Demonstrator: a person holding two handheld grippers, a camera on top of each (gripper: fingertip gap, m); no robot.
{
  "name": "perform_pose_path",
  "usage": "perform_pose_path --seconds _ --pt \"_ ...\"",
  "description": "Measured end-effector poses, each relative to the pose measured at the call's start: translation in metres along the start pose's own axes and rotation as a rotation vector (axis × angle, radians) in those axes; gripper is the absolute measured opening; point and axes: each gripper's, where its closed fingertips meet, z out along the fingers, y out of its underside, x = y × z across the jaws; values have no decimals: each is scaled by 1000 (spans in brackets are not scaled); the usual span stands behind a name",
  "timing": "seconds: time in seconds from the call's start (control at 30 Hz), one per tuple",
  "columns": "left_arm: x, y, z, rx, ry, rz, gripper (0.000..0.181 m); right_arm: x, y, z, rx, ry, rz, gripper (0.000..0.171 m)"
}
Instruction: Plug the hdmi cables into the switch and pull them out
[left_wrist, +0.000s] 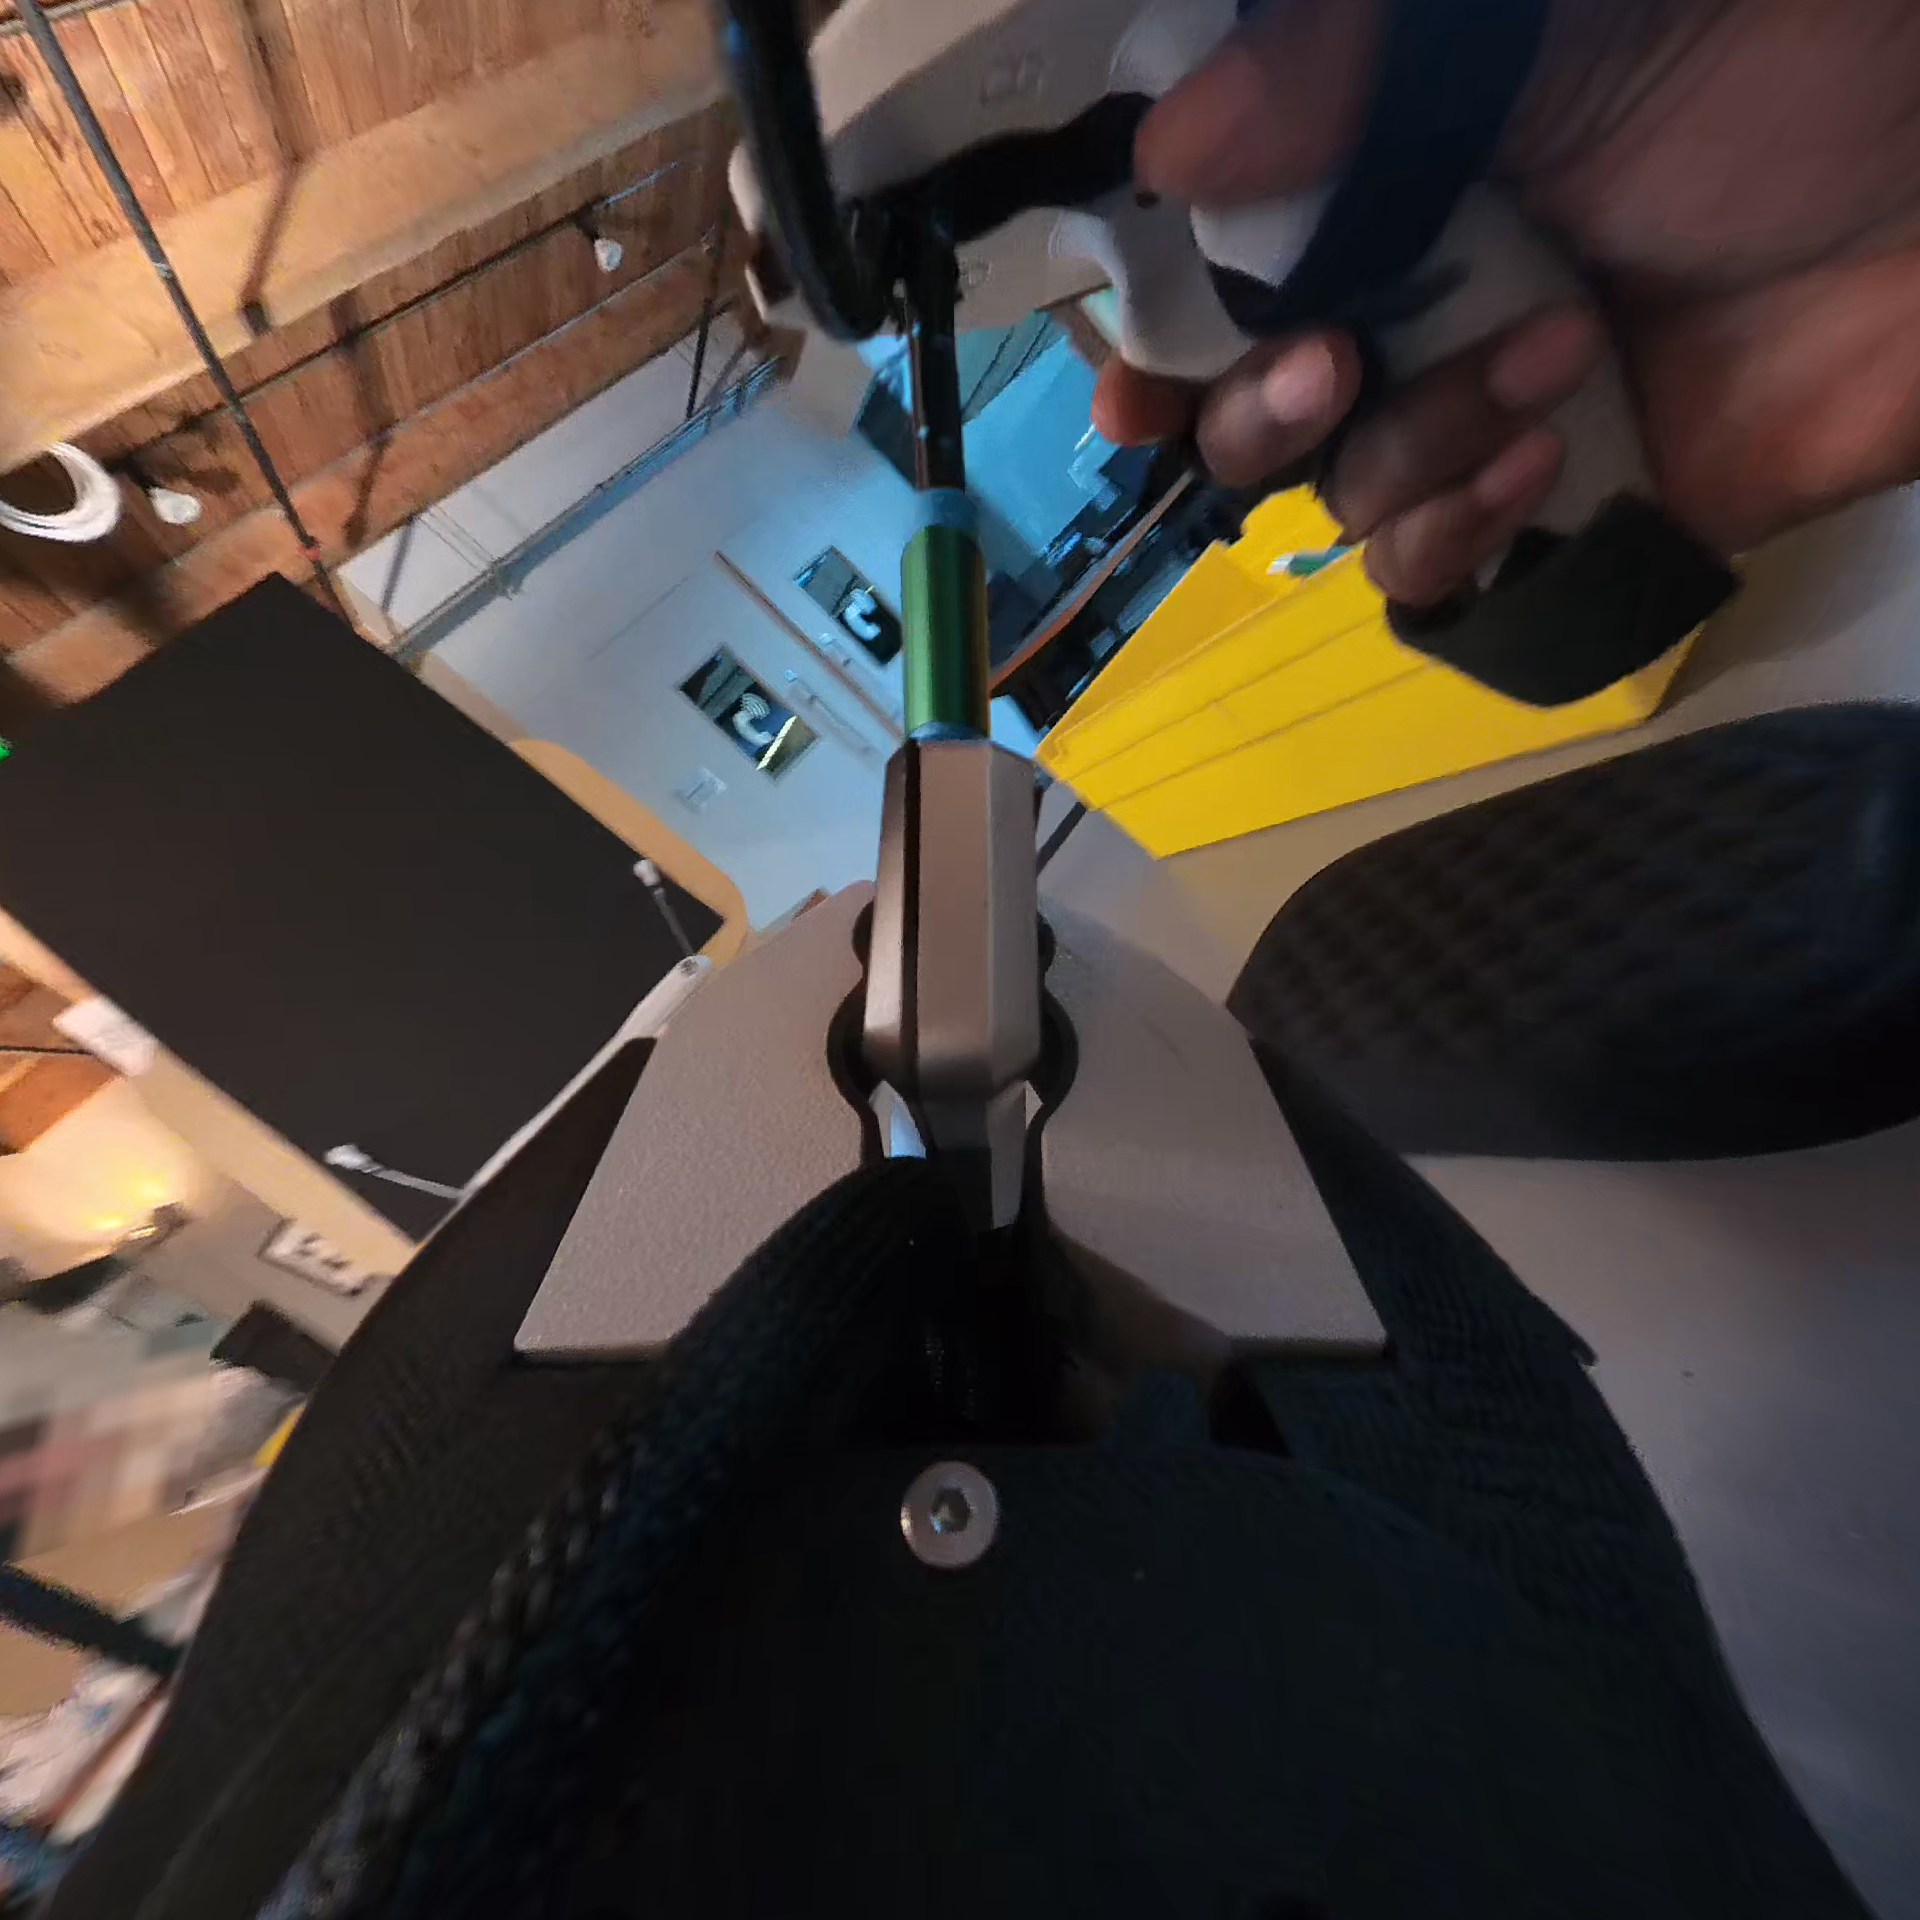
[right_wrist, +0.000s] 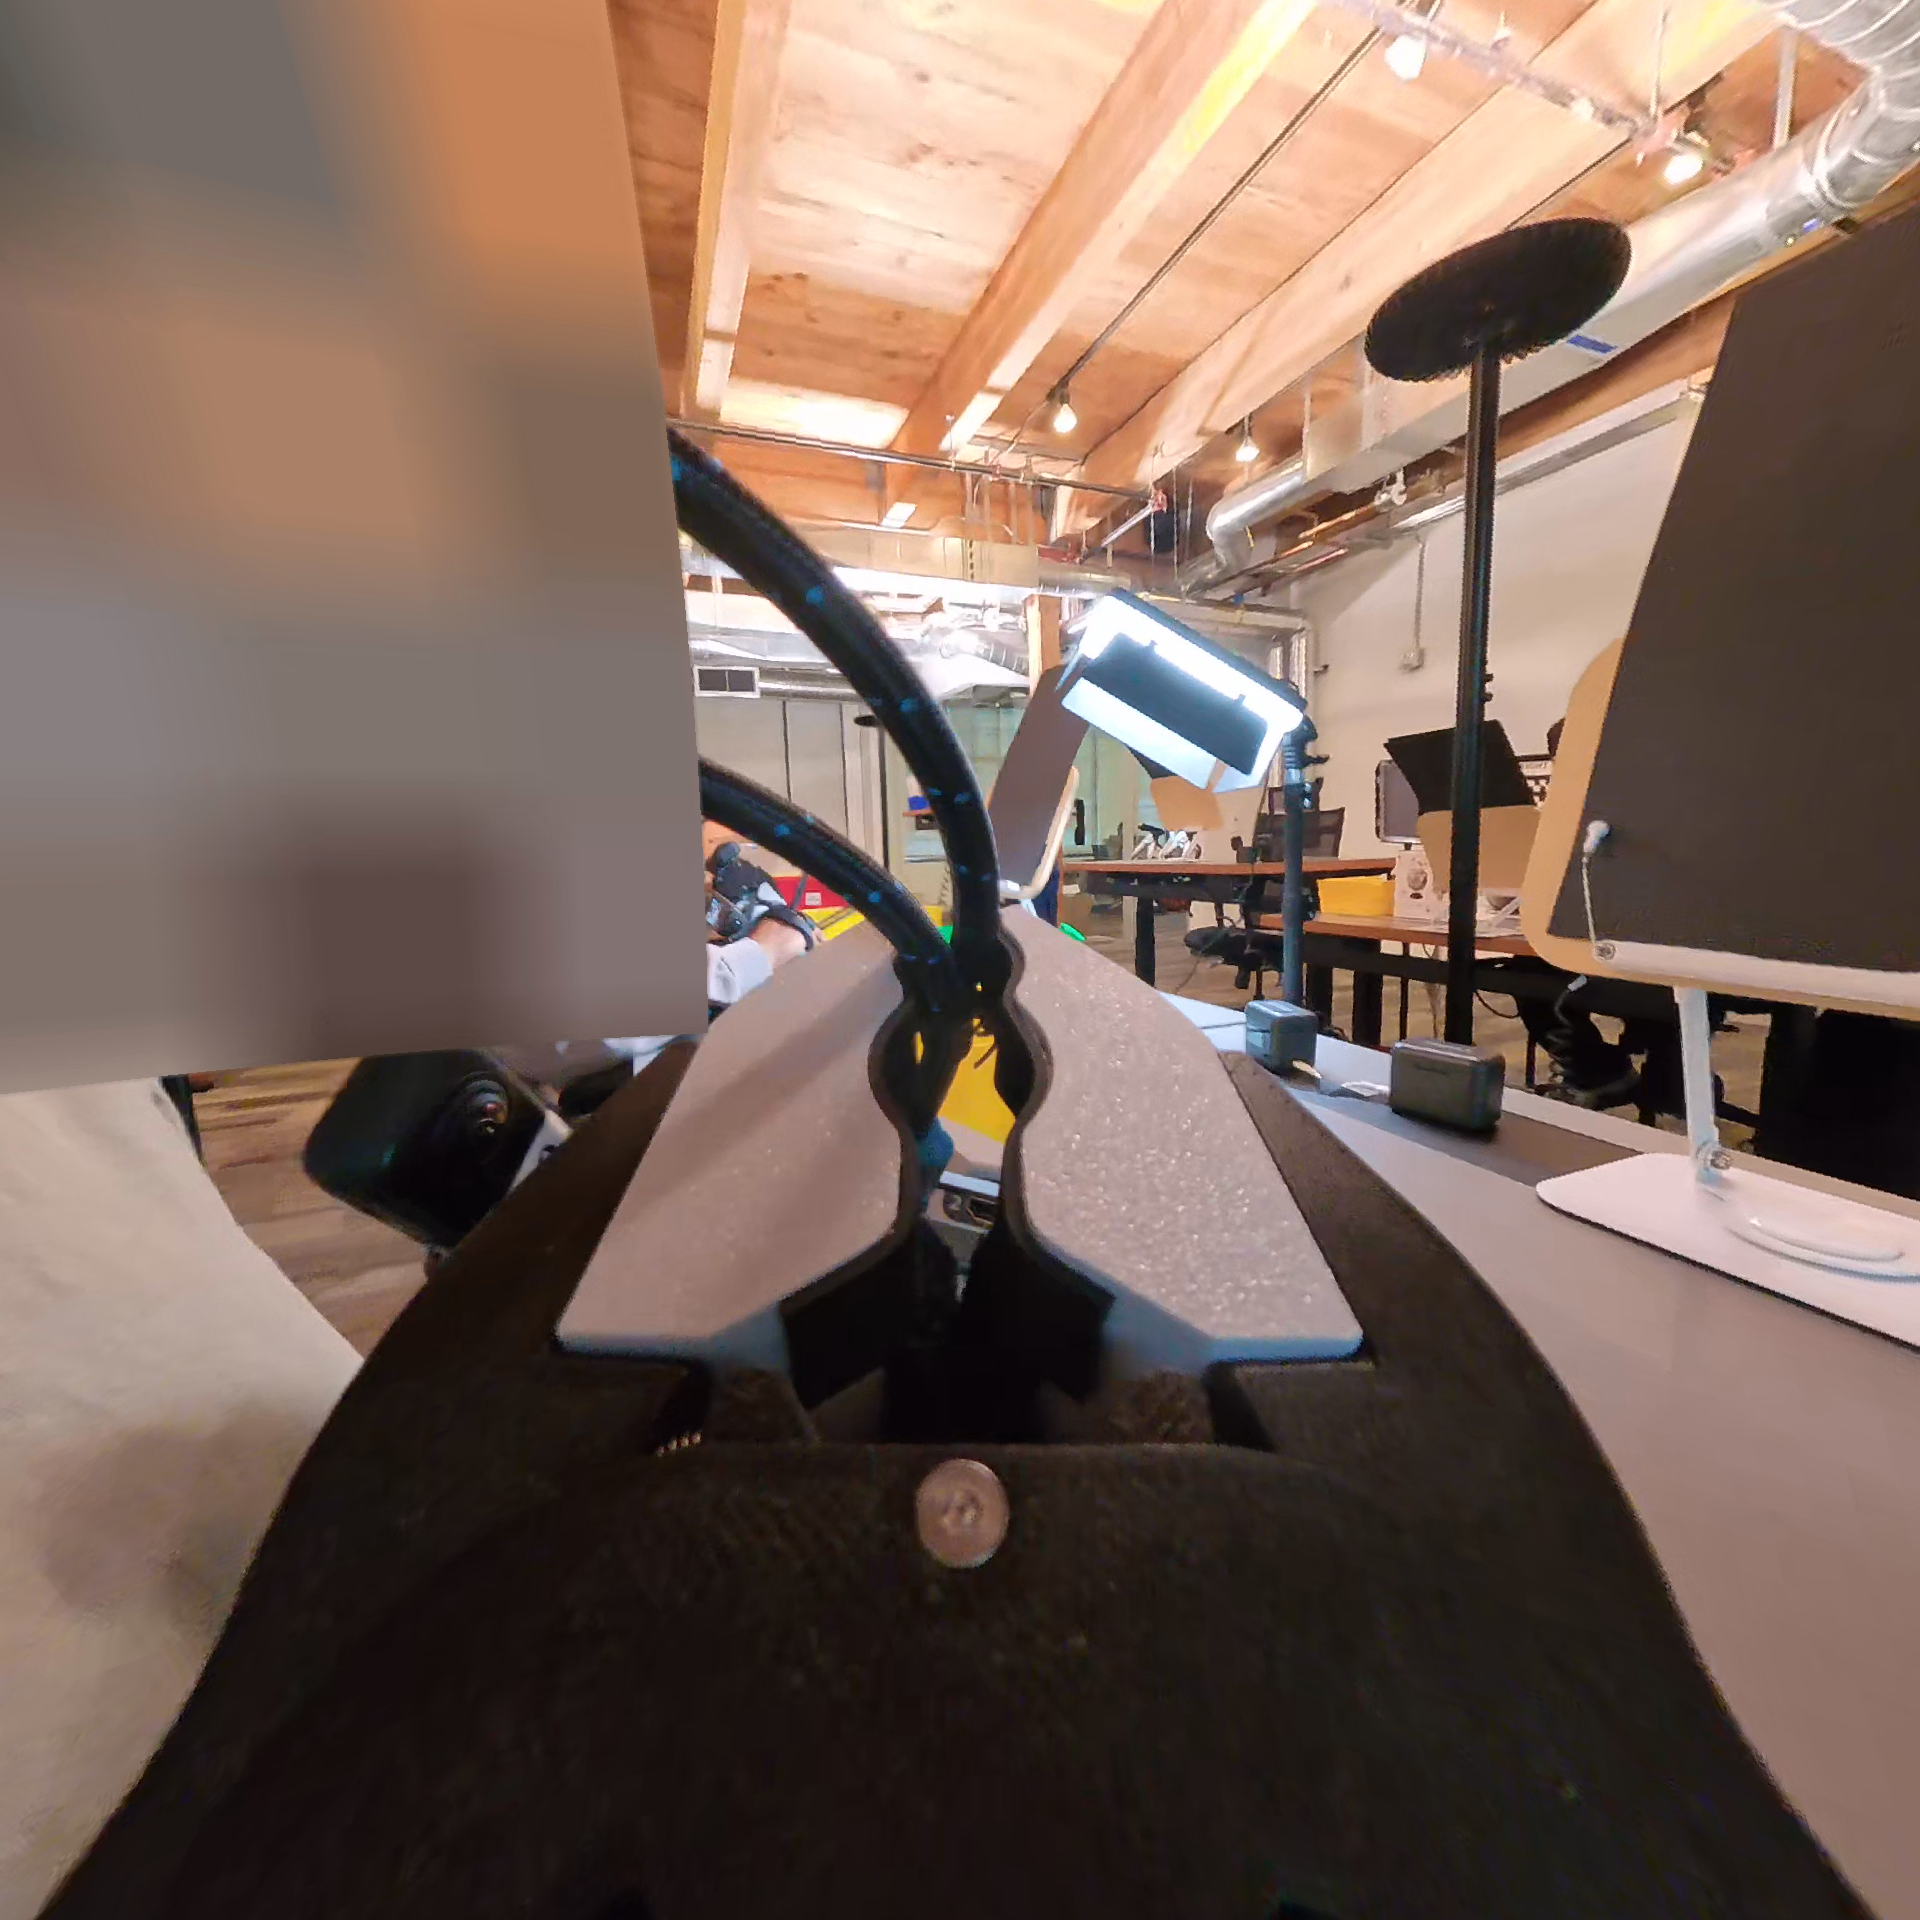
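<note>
In the left wrist view my left gripper is shut on a grey HDMI plug with a green collar. Its black cable runs up toward the other gripper's white body, which a hand holds. In the right wrist view my right gripper is shut on a black braided cable with blue flecks that loops up and to the left. A small silver part shows low between the pads; I cannot tell what it is. The switch itself is not clearly in view.
A yellow bin lies beyond the plug, and a black textured curved piece is close on the right. A black panel on a white stand, a pole with a round black top and small grey boxes stand on the grey table.
</note>
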Motion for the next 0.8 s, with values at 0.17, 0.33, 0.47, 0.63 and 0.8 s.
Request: perform_pose_path --seconds 0.17,0.33,0.47,0.63,0.8 --pt "3 -4 -1 36 26 -36 23 0 -10 -3 54 -7 60 8" --pt "9 1 1 -2 50 -19 23 12 -24 -18 81 60 12 8" --pt "8 13 4 -52 41 -78 24 12 -10 -10 -114 64 -91 12" --pt "1 21 7 -98 15 -283 23 16 21 9 -35 -33 259 73" --pt "-7 26 4 -106 7 -354 24 12 63 28 -83 -55 354 50"
